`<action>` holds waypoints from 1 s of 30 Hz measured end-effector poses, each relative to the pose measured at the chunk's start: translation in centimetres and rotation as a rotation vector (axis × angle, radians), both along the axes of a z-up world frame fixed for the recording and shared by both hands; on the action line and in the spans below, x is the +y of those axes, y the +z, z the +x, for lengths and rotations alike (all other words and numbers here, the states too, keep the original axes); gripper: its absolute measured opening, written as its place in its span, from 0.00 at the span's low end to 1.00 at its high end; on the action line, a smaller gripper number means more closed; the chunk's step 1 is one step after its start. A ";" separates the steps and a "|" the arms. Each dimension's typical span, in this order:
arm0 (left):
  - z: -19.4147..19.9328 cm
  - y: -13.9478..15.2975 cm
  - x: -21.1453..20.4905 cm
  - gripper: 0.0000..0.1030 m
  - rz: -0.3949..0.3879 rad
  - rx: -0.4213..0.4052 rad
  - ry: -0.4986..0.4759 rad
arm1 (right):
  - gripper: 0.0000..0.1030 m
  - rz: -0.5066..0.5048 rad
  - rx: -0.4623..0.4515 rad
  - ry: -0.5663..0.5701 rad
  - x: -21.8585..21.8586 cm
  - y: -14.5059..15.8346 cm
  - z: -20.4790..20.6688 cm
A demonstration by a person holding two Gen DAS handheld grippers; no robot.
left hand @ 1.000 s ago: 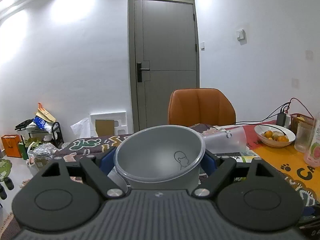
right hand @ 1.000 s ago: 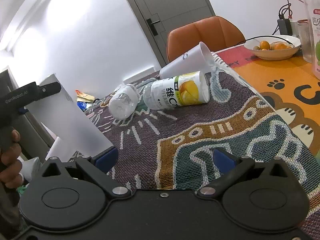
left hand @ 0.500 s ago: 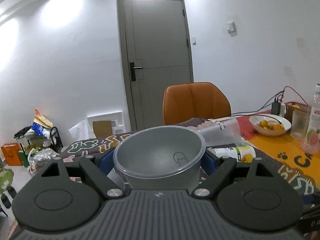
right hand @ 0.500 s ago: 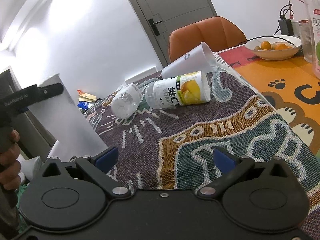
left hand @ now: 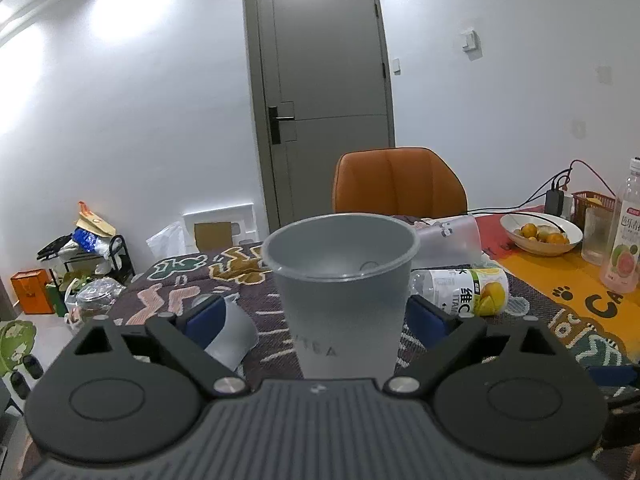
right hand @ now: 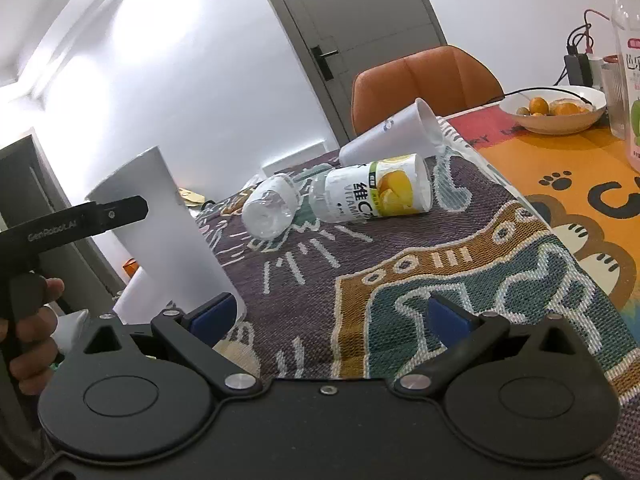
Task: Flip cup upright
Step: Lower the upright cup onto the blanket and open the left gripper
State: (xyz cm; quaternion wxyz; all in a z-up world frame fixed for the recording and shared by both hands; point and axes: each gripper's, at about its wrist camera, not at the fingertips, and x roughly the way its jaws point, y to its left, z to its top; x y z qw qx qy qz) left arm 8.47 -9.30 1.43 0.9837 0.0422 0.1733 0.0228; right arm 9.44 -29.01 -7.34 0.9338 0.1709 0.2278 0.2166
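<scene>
A frosted white cup stands upright with its mouth up between the blue pads of my left gripper, which is shut on it. In the right wrist view the same cup is at the left, nearly upright over the patterned cloth, with a left finger across its side. My right gripper is open and empty, low over the cloth. Another frosted cup lies on its side further back.
A juice bottle with a yellow label and a clear bottle lie on the cloth. A fruit bowl, a pink drink bottle and a glass stand at the right. An orange chair is behind the table.
The cup in my left gripper has tilted from mouth-toward-camera to upright. It has come down toward the cloth. My right gripper has stayed in place.
</scene>
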 end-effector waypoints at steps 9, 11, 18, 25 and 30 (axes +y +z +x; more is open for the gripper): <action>-2.8 0.4 1.6 0.97 -0.091 0.020 0.038 | 1.00 -0.023 -0.053 0.018 0.5 1.8 -1.8; -3.4 0.6 2.0 0.98 -0.111 0.022 0.052 | 1.00 -0.027 -0.057 0.020 0.7 2.1 -2.0; -6.0 1.0 3.4 1.00 -0.153 0.011 0.100 | 1.00 -0.060 -0.051 0.049 1.7 3.1 -3.0; -8.7 1.0 5.0 1.00 -0.173 -0.004 0.130 | 1.00 -0.094 -0.063 0.069 2.7 4.4 -4.2; -10.2 1.3 5.9 1.00 -0.207 0.018 0.142 | 1.00 -0.115 -0.097 0.086 3.5 5.7 -5.6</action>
